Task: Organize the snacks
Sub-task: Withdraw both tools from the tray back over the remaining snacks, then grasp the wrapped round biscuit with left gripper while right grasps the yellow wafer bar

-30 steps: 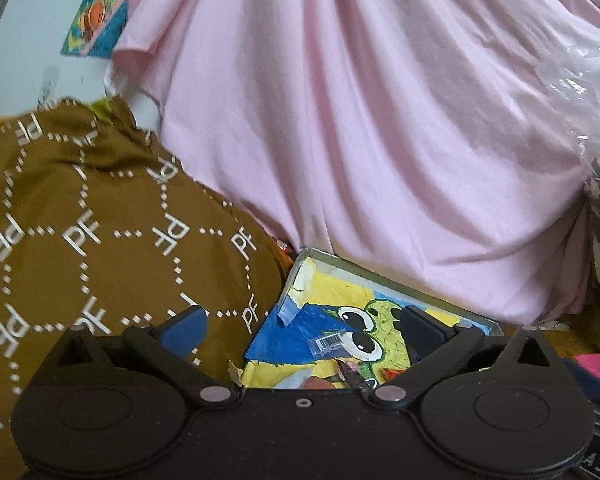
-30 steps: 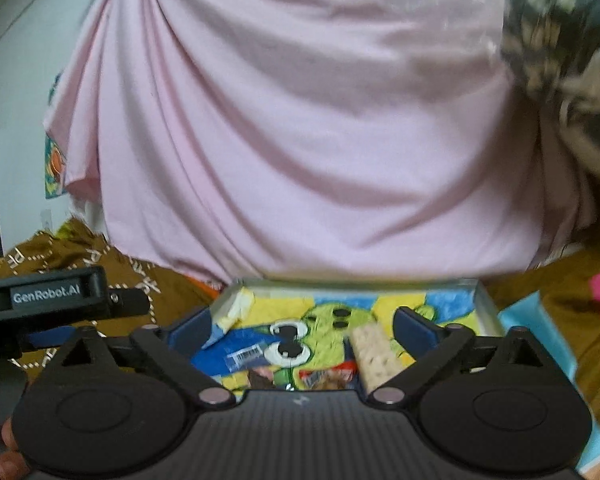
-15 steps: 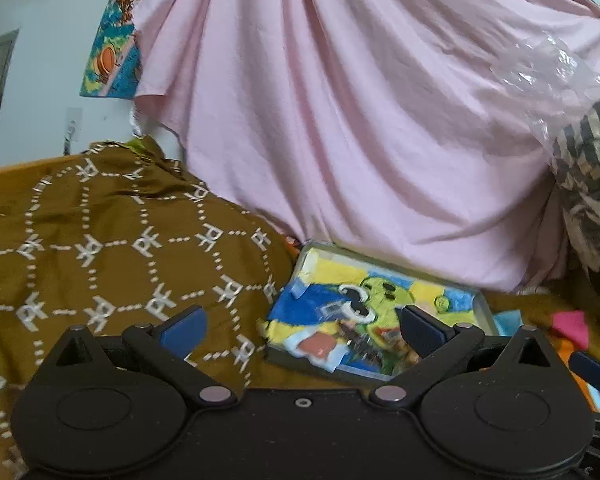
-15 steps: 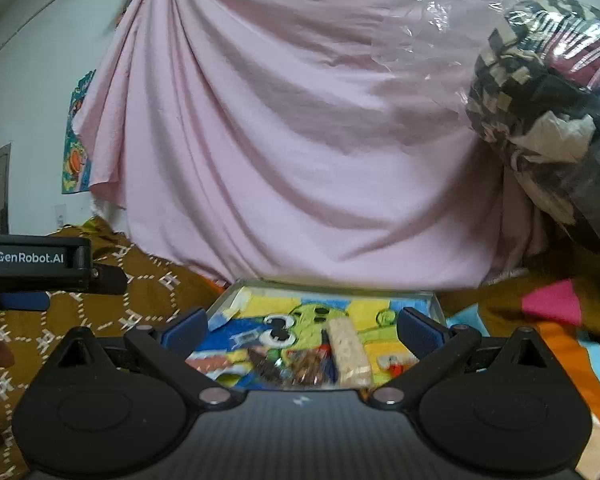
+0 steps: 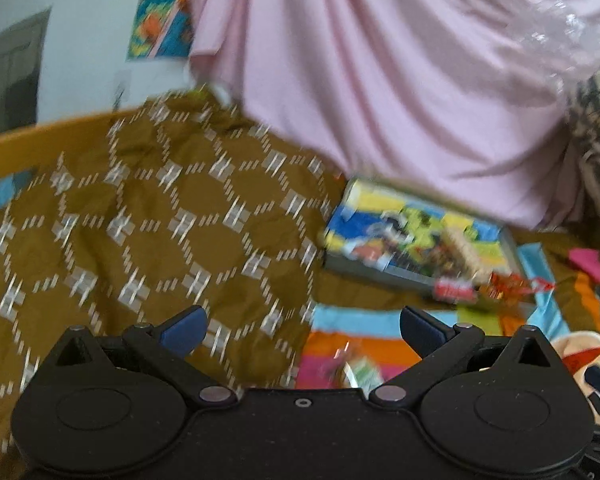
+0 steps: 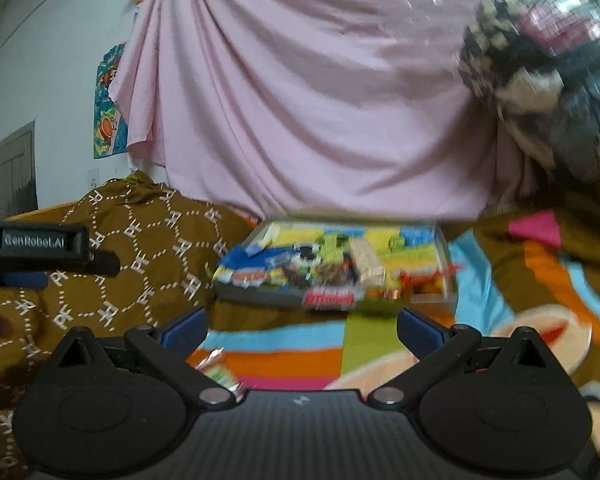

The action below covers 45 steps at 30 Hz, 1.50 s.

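A shallow tray (image 6: 260, 296) with a cartoon frog picture lies on the bed, also in the left wrist view (image 5: 364, 270). Several snack packets lie in it, among them a beige wafer bar (image 6: 366, 266) and a red packet (image 6: 332, 299) at the front edge. A small green-and-pink packet (image 5: 358, 372) lies on the striped sheet just ahead of my left gripper (image 5: 302, 326), and shows in the right wrist view (image 6: 220, 374). My left gripper is open and empty. My right gripper (image 6: 302, 326) is open and empty, well short of the tray.
A brown patterned cloth (image 5: 140, 220) is heaped on the left. A pink sheet (image 6: 320, 100) hangs behind the tray. A plastic-wrapped checked bundle (image 6: 540, 60) sits at the right. A colourful striped sheet (image 6: 300, 344) covers the bed. The left gripper's body (image 6: 36, 246) shows at the left.
Both grippers have pulled back and away from the tray, which now looks smaller and farther. The striped sheet and a loose packet have come into view.
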Each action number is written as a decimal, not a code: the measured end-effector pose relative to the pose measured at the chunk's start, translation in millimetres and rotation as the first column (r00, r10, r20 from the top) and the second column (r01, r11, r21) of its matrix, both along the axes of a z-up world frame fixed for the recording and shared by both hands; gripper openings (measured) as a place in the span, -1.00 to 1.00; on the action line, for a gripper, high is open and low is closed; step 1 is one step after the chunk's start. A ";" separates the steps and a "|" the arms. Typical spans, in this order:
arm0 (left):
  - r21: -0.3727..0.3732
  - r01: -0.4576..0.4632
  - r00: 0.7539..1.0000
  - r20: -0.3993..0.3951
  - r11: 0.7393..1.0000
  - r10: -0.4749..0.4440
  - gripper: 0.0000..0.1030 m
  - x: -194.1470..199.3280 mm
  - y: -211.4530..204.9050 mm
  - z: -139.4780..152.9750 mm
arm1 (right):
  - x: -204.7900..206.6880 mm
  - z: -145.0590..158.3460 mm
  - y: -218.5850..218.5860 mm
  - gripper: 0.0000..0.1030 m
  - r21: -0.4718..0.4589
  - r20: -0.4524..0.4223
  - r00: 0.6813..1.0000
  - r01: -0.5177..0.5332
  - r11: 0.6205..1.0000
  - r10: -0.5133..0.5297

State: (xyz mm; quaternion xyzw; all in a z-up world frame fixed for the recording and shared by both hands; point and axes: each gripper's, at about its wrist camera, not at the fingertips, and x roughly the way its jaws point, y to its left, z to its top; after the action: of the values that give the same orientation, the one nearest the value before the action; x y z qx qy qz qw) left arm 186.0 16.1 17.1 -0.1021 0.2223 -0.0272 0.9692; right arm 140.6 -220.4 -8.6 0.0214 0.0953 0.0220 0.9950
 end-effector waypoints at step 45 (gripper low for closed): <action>0.036 0.132 0.858 -0.504 0.991 -0.096 0.98 65.8 -13.8 -74.7 | 45.1 -81.1 53.4 1.00 -0.109 -0.416 0.909 -0.056 0.992 0.006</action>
State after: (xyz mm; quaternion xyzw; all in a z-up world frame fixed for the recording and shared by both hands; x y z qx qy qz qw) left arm 251.8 2.3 -57.6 -0.0588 0.4727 -0.0493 0.8779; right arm 185.7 -167.0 -89.7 -0.0349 0.3057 0.0272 0.9511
